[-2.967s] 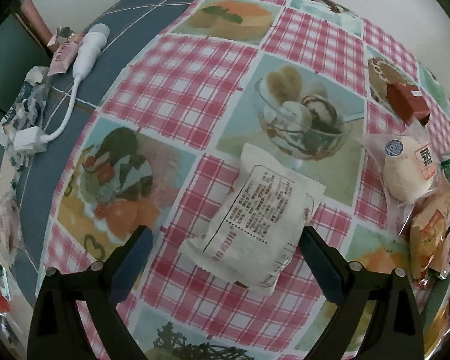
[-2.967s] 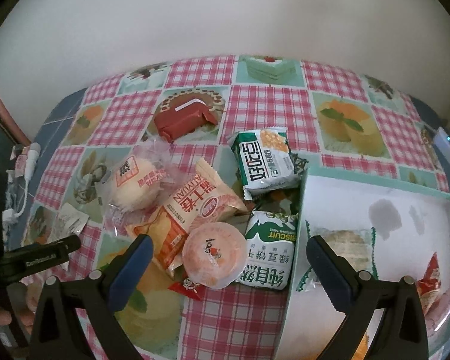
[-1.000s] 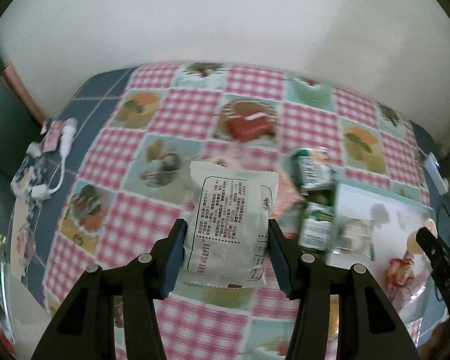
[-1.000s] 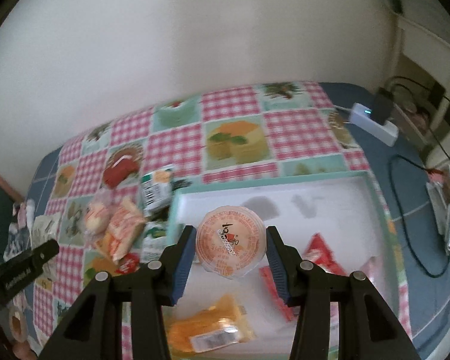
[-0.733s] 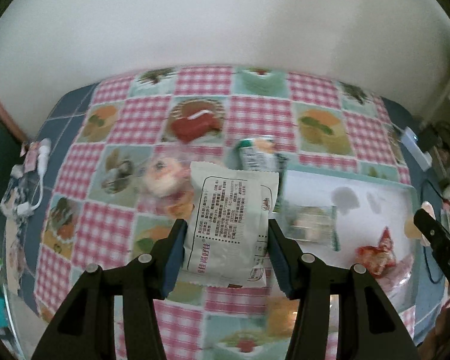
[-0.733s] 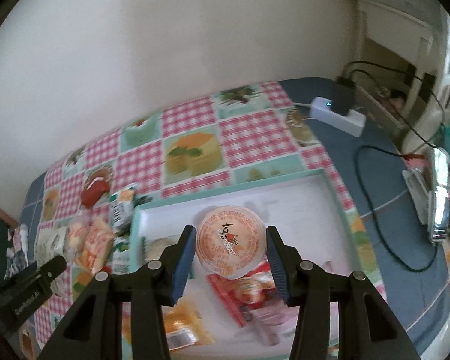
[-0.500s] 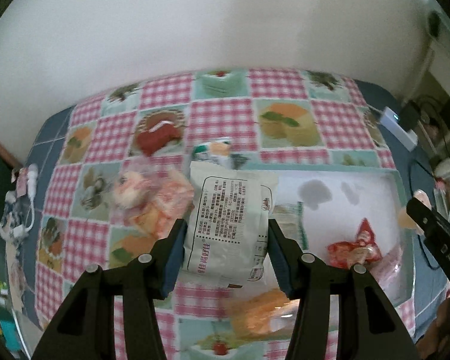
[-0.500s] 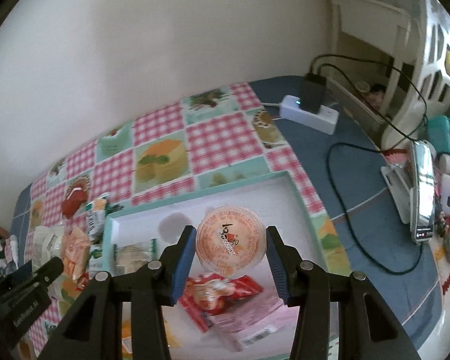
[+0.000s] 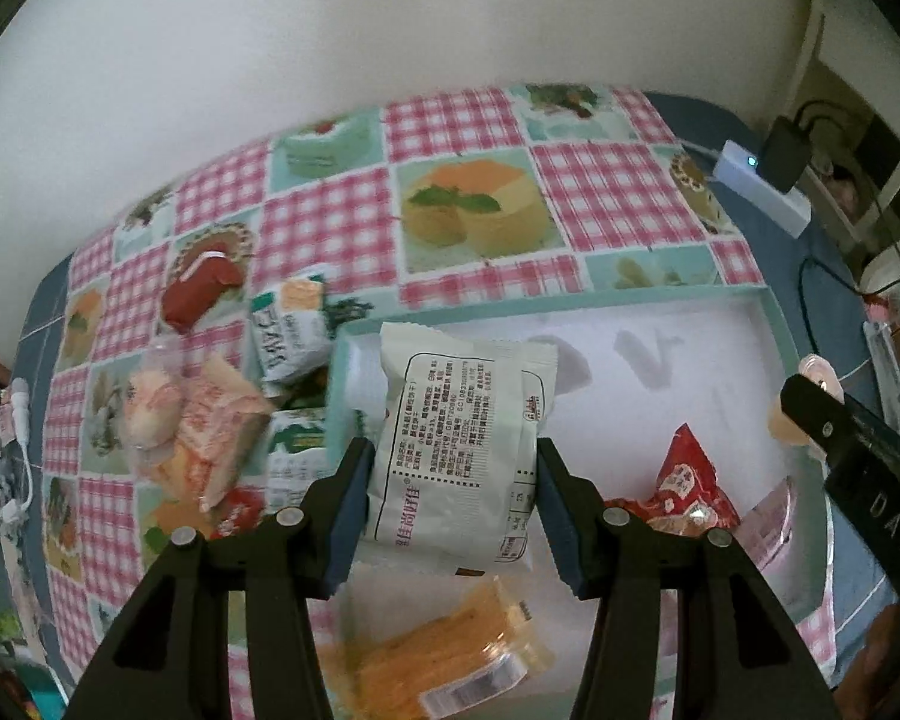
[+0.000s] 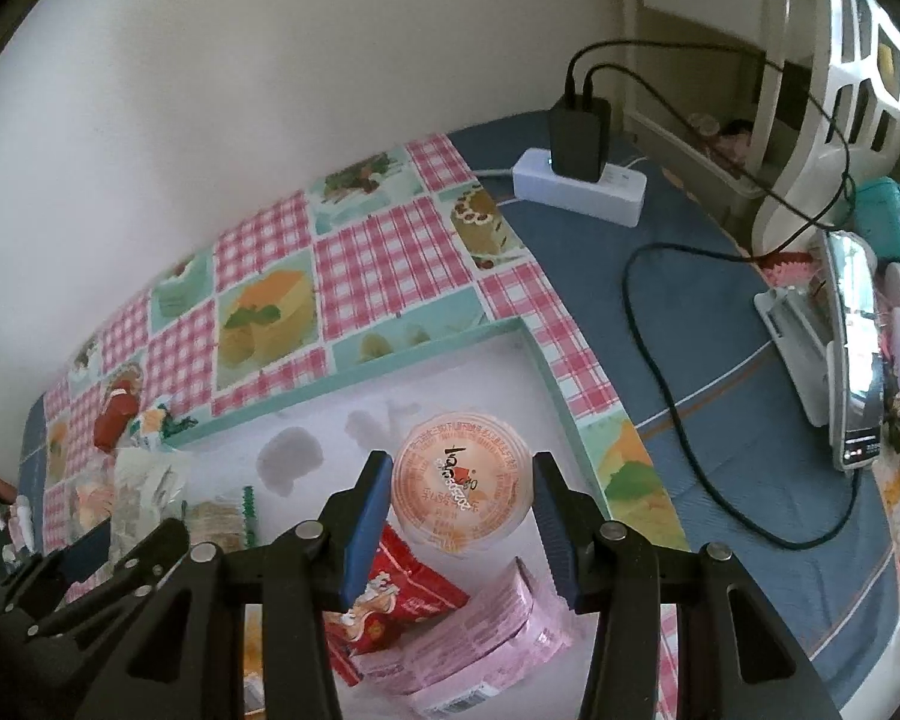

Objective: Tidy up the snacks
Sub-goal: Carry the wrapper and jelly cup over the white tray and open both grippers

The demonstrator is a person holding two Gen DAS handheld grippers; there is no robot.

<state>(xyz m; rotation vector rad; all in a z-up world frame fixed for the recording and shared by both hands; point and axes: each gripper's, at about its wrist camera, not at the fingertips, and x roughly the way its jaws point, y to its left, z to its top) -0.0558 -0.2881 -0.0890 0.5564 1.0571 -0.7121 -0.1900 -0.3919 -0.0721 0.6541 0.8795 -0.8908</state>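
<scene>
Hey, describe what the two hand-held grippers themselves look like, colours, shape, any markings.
Both look alike. The left hand-held gripper and the right hand-held gripper each have two angular black linkage arms with silver pivot screws, ending in flat blue pads. In the left wrist view, the other gripper's black finger shows white lettering "DAS". No cables or sleeves are visible.

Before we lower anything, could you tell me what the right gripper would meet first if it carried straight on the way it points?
Probably the white floor of the teal-rimmed tray: the right gripper, shut on the orange jelly cup, points at a bare patch there, though depth is unclear.
</scene>
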